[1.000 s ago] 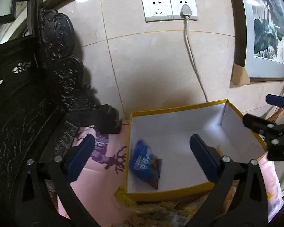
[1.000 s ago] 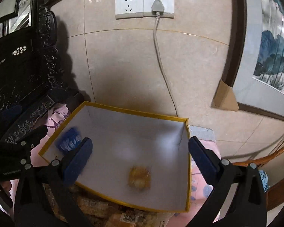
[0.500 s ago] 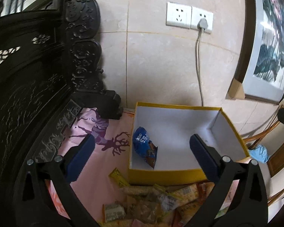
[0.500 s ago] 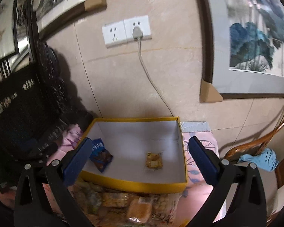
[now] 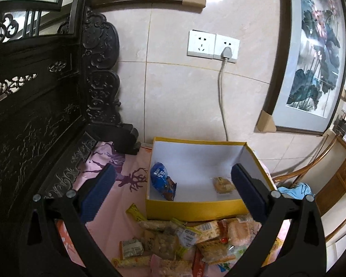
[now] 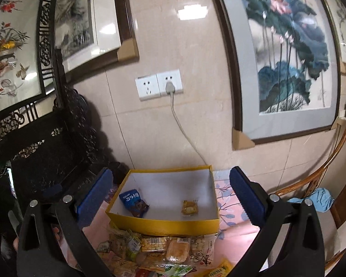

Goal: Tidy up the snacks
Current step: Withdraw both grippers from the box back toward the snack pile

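Yellow-rimmed box [image 5: 191, 209], white floor mostly bare

matt cardboard box [image 5: 191, 210]; glossy plastic snack wrappers [image 5: 186, 237]; glossy wall tiles [image 5: 177, 97].

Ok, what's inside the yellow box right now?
Inside the yellow box: a blue snack bag at the left and a small yellow packet toward the right. Its front wall hides the nearest floor strip.

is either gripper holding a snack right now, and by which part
Nothing is held. The left gripper and right gripper both have their jaws spread wide with nothing between them, above the yellow cardboard box.
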